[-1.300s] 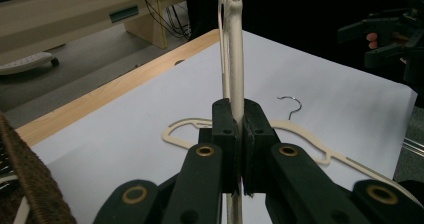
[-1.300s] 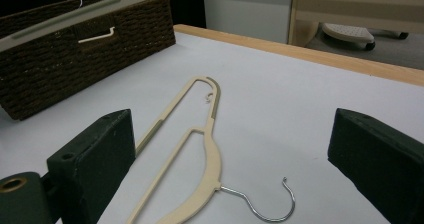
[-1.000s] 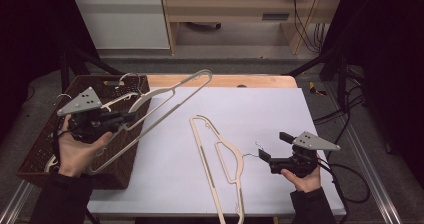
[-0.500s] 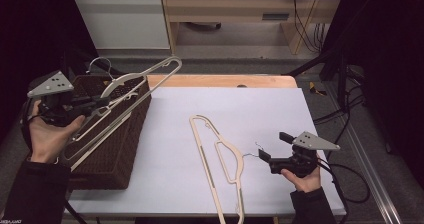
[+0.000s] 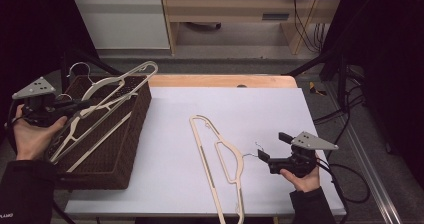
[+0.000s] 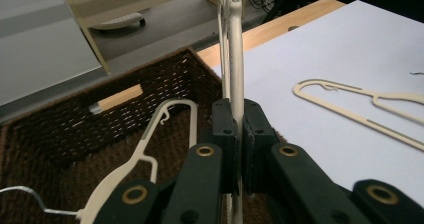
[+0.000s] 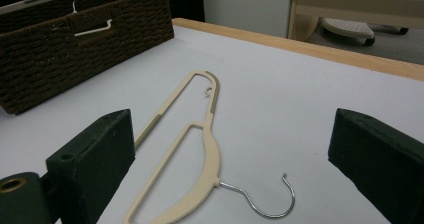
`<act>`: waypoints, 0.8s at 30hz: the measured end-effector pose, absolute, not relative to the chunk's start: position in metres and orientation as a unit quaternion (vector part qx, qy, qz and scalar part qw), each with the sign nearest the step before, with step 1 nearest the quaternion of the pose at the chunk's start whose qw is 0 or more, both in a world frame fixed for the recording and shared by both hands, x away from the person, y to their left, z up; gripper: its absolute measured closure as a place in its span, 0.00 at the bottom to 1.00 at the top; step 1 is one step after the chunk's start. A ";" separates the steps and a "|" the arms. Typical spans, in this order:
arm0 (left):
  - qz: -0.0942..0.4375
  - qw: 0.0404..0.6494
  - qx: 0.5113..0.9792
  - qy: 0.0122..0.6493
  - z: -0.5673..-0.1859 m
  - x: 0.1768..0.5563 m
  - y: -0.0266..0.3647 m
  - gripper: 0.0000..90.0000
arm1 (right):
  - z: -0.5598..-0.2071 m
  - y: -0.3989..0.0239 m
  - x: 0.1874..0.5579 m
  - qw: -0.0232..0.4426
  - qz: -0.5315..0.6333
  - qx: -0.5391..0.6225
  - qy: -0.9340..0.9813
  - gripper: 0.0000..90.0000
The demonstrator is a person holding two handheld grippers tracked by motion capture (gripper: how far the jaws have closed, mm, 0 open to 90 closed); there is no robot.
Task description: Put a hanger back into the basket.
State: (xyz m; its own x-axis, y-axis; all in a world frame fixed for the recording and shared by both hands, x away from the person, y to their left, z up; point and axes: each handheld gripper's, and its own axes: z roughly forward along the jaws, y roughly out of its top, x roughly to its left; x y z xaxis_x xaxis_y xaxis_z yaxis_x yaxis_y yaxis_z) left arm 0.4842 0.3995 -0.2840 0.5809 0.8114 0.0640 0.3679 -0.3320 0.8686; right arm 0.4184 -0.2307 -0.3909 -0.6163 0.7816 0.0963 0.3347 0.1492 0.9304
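Basket [image 5: 107, 149] left of hanger [image 5: 220, 161] (table).

Both grippers black; left gripper [image 5: 75, 104], right gripper [image 5: 261, 157]. Grey three-cornered top plates, brass pivot rivets, black trailing cables. Dark sleeves.

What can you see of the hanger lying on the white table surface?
The hanger is cream-coloured, plastic by the look, with a long loop-shaped bar, a curved shoulder and a thin metal hook. It lies flat on the white table, hook end toward the right gripper, whose open jaws do not touch it. It lies apart from the wicker basket.
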 end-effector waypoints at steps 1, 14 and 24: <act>0.256 0.436 0.774 0.381 -0.285 0.484 0.403 0.97 | -0.391 -0.230 0.419 0.212 0.527 0.385 0.728 0.06; 0.248 0.422 0.772 0.405 -0.309 0.491 0.432 0.97 | -0.393 -0.229 0.419 0.209 0.525 0.382 0.731 0.06; 0.234 0.399 0.776 0.429 -0.333 0.491 0.442 0.97 | -0.394 -0.228 0.421 0.207 0.524 0.383 0.732 0.06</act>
